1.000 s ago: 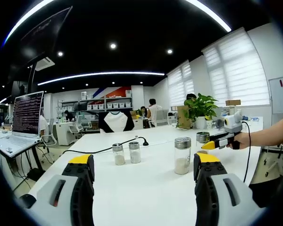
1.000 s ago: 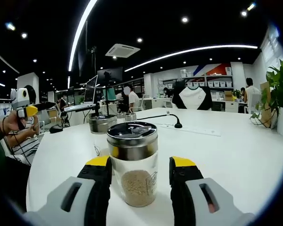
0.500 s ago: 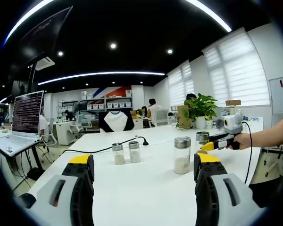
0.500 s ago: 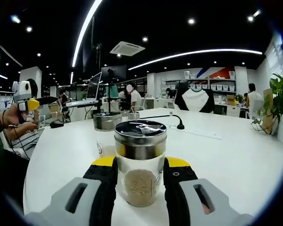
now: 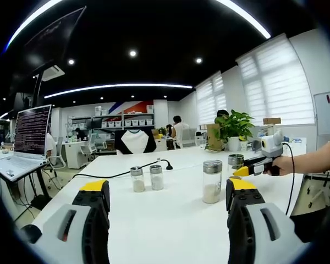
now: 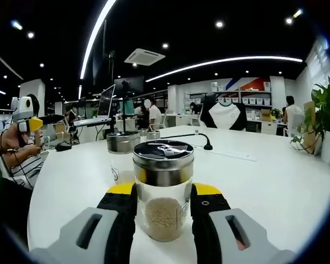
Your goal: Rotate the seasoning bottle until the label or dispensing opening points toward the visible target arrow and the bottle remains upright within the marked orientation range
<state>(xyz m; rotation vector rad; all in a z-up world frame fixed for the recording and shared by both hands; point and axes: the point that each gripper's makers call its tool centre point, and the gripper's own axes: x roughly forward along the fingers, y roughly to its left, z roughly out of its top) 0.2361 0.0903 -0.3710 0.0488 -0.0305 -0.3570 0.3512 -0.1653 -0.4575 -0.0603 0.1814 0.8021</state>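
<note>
Since a second ago, when the right tool (image 6: 163,193) had its jaws apart either side of the bottle (image 6: 163,190), they've closed in and now sit clamped on its glass body, so the grab looks done and the twist is what's left. No change from half a second back, and I can't spot any arrow or marked range in either view, so no idea how far off the label is.

The bottle stands upright on the white counter (image 6: 264,181), near its edge. It's a clear glass cylinder with a shiny metal cap, some kind of flap or opening on top, and pale grainy stuff filling the bottom third or so. Glass plus hard jaws could be slippery, so I'd guess a slow turn is smart.

Another bottle (image 6: 123,154) of the same sort stands just behind it. From the left gripper view there's a pair of small shakers (image 5: 147,178) further along the smooth, glossy counter. The left tool (image 5: 165,193) hangs wide apart over the counter, holding nothing.
</note>
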